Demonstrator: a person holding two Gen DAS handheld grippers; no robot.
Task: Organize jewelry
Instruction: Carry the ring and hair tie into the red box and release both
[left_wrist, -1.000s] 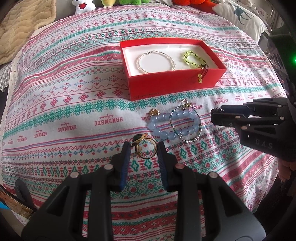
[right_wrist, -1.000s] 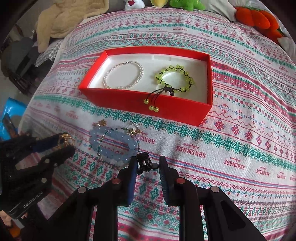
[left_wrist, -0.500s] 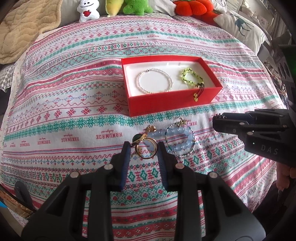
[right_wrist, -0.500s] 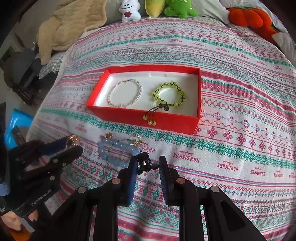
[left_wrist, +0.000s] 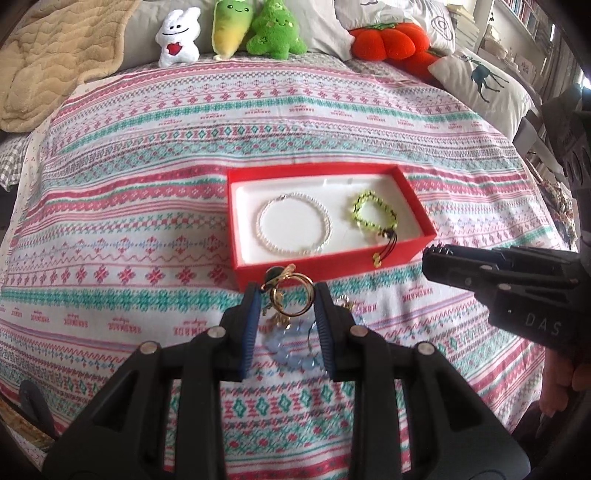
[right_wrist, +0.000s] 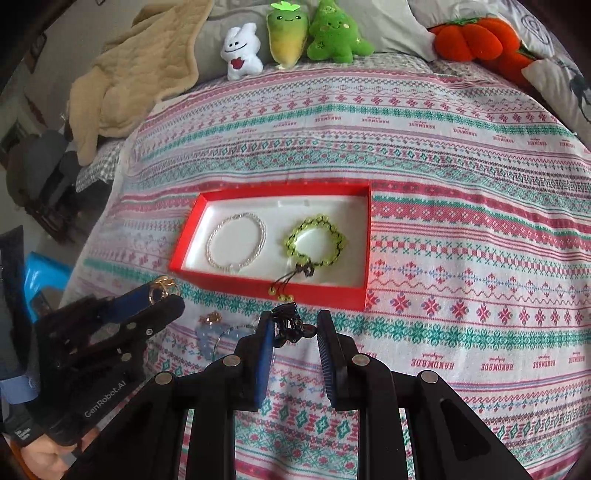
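A red box (left_wrist: 332, 264) (right_wrist: 360, 240) with a white lining lies on the bedspread and holds a pearl bracelet (left_wrist: 294, 228) (right_wrist: 236, 242) and a green bead bracelet (left_wrist: 373, 214) (right_wrist: 316, 243). My left gripper (left_wrist: 286, 299) (right_wrist: 164, 291) is shut on gold rings (left_wrist: 291, 295), raised just in front of the box. My right gripper (right_wrist: 293, 326) (left_wrist: 430, 258) is shut on a small black ornament (right_wrist: 288, 323), also raised near the box's front. A pale blue bead bracelet (left_wrist: 284, 343) (right_wrist: 210, 334) lies on the cloth below the grippers.
The patterned bedspread (left_wrist: 147, 206) covers the bed. Plush toys (left_wrist: 229, 29) and pillows (left_wrist: 480, 85) line the far edge. A beige blanket (left_wrist: 48, 62) lies at the far left. The bed's left edge drops off beside a blue object (right_wrist: 40, 277).
Both grippers have lifted and pulled back from the cloth, each still holding its piece. The box and blue bracelet now look farther and lower in both views.
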